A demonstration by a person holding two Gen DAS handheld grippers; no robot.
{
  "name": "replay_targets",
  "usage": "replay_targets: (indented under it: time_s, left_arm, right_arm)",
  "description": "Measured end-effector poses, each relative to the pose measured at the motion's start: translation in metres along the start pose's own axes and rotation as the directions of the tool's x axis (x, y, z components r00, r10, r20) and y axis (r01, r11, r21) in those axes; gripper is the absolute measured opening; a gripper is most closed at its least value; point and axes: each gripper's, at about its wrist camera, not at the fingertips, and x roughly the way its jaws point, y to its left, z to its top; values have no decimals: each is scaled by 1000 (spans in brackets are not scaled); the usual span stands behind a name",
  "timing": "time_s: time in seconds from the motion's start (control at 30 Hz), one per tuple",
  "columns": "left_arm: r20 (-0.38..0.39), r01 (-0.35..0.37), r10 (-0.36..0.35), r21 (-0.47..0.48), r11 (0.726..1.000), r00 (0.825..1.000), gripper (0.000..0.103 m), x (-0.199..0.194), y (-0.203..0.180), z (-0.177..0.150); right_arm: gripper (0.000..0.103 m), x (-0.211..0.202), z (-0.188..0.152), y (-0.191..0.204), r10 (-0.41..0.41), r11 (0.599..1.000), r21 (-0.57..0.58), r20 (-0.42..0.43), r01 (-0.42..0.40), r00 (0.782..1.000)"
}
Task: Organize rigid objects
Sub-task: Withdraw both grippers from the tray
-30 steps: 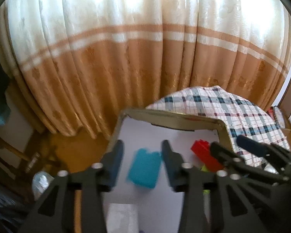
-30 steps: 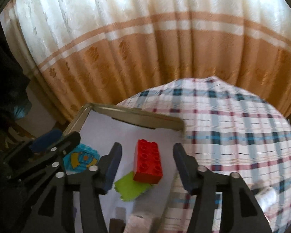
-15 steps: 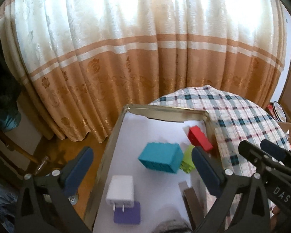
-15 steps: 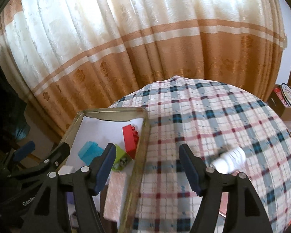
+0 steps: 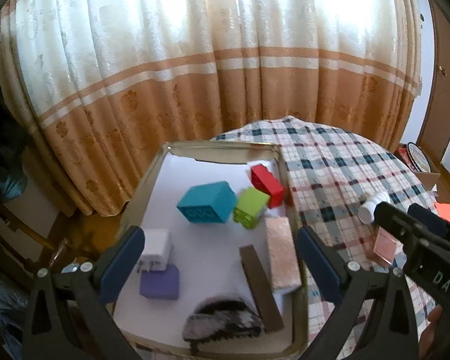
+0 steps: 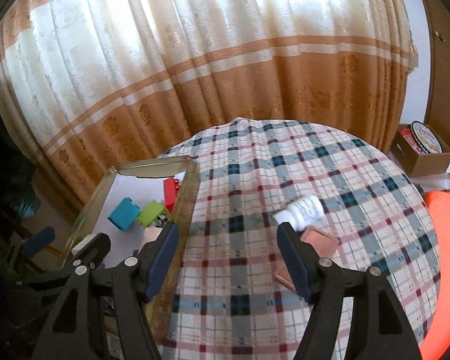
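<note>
Blocks lie loose in the metal tray [image 5: 141,192] at the left of the plaid-covered surface [image 6: 255,195]: a teal block [image 5: 207,202], a green block [image 5: 250,208] touching it, and a red block [image 5: 267,184] at the far right corner. The left gripper [image 5: 219,255] hangs over the tray, fingers spread wide and empty. The right gripper [image 6: 228,255], fingers parted and empty, hangs over the cloth, with a white bottle [image 6: 303,210] and a pink case [image 6: 315,241] just beside its right finger.

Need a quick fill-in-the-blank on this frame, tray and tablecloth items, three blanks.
1. The teal block lies inside the metal ____.
2. The brick nearest the tray's far right corner is ____.
3. The white bottle lies on the ____ tablecloth, outside the tray.

Missing words: tray; red; plaid
</note>
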Motion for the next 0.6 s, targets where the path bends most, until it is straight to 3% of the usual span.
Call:
replay_targets:
  time_s: [0.6]
  left_arm:
    - [-8,32,-31,87,996,999,102,-15,-52,-25]
  right_arm:
    - [70,-24,-25,-48,-63,997,55,12,62,998]
